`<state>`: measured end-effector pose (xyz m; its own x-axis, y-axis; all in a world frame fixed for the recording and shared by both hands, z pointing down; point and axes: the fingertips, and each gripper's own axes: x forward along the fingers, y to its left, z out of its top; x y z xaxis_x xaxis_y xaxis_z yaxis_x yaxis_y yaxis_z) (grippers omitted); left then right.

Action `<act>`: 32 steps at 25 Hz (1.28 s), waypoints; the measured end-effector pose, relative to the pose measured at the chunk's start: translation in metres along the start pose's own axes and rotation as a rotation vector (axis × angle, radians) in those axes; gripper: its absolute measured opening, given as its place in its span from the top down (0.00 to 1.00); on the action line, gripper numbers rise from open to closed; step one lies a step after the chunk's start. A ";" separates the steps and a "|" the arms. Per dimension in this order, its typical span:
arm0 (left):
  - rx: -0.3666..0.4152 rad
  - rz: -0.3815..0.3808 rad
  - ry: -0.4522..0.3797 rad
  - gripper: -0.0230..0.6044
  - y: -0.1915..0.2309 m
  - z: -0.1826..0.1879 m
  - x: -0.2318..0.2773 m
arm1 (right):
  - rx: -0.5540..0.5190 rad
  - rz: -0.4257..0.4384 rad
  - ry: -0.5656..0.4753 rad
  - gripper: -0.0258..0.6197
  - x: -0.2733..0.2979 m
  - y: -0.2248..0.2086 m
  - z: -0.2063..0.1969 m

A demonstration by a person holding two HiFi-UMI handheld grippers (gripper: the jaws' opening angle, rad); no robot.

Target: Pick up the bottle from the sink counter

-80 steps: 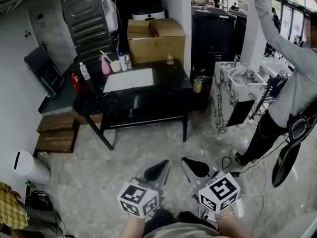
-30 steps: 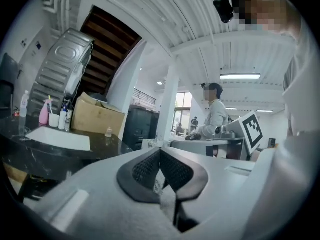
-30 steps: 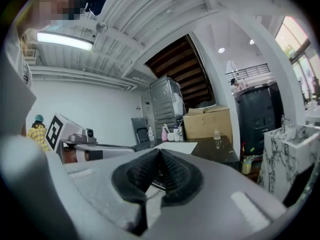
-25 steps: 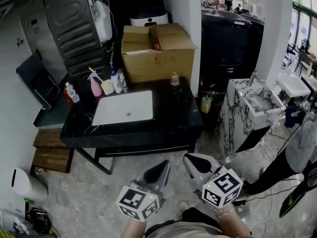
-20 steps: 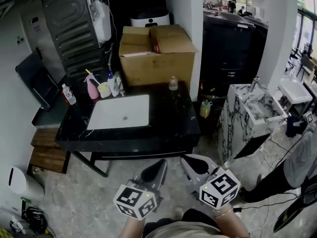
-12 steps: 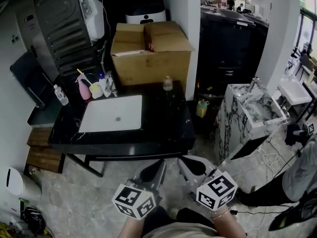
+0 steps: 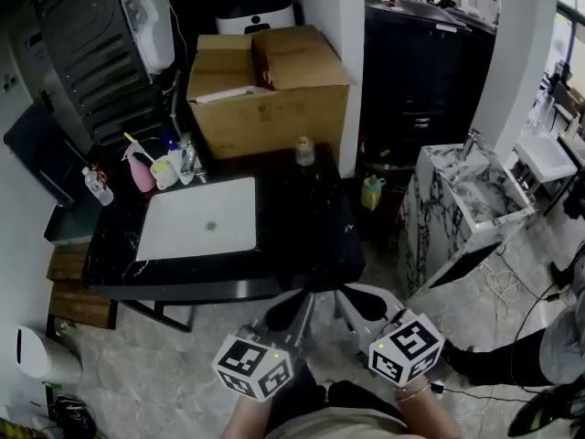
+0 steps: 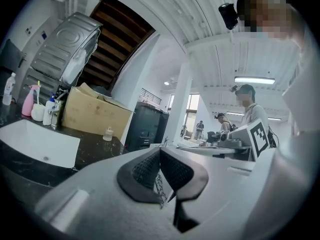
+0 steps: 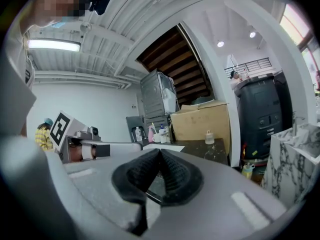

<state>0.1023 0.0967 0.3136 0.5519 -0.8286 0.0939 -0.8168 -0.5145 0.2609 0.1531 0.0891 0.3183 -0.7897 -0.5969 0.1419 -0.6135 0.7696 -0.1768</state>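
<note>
Nearer the sink counter now, left tongs and right tongs sit pressed together, empty; bottle stands upright.

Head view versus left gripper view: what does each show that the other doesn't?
Only the head view: the floor, a white bin and a yellow bottle. Only the left gripper view: the ceiling and people standing in the background. Both: the white sink, the cardboard box, the clear bottle and the pink spray bottle.
</note>
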 end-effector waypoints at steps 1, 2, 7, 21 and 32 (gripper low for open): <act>-0.004 -0.009 0.001 0.95 0.007 0.002 0.006 | -0.003 -0.009 -0.001 0.96 0.007 -0.006 0.003; -0.008 -0.021 0.001 0.95 0.014 0.005 0.013 | -0.006 -0.018 -0.001 0.96 0.015 -0.012 0.006; 0.012 -0.056 -0.005 0.95 0.060 0.022 0.045 | -0.020 -0.056 -0.004 0.96 0.068 -0.045 0.021; 0.076 -0.210 0.068 0.95 0.201 0.074 0.136 | -0.009 -0.135 -0.039 0.96 0.234 -0.104 0.064; 0.074 -0.248 0.128 0.95 0.266 0.072 0.165 | 0.014 -0.181 -0.027 0.96 0.301 -0.128 0.066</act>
<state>-0.0362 -0.1925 0.3293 0.7494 -0.6432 0.1572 -0.6615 -0.7168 0.2205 -0.0065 -0.2043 0.3194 -0.6658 -0.7315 0.1467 -0.7457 0.6457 -0.1645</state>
